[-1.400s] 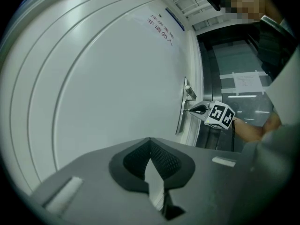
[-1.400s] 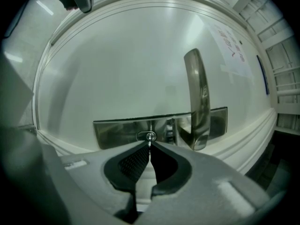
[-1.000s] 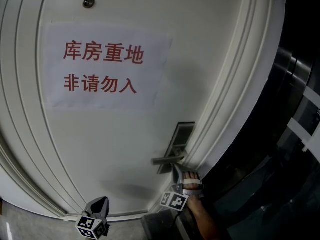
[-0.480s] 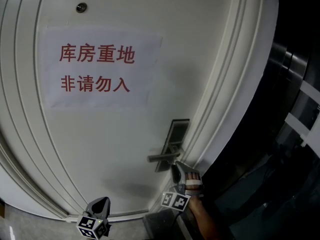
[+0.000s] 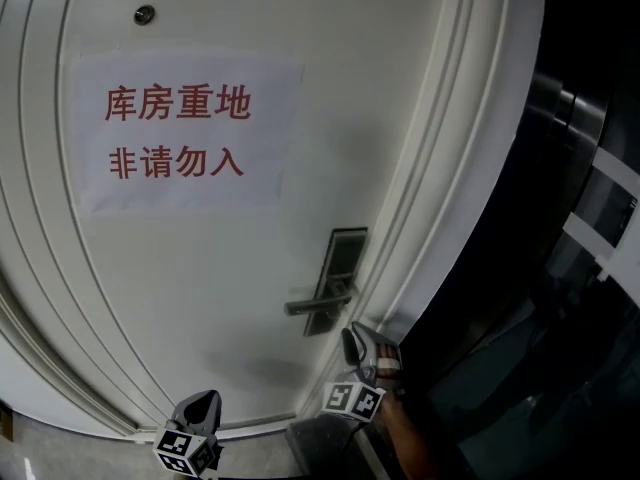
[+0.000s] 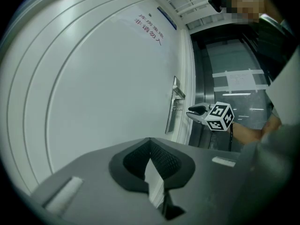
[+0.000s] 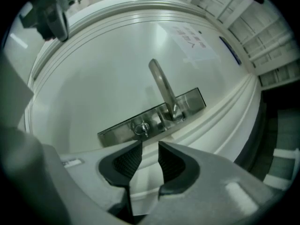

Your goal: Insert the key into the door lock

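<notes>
A steel lock plate with a lever handle sits on the white door. A small key sticks out of the keyhole below the handle. My right gripper hangs a short way back from the plate, its jaws opening with nothing between them and the key beyond the tips. The head view shows it just under the handle. My left gripper is shut and empty, low and left of the lock, pointing at the bare door; the head view has it near the bottom edge.
A paper notice with red print is taped on the door above the lock. The moulded door frame runs just right of the plate. Dark metal panels lie beyond it, and a person's forearm holds the right gripper.
My right gripper has opened off the key, rolled, and drawn back a little from the lock plate. The key stays in the keyhole. The left gripper has not moved.
</notes>
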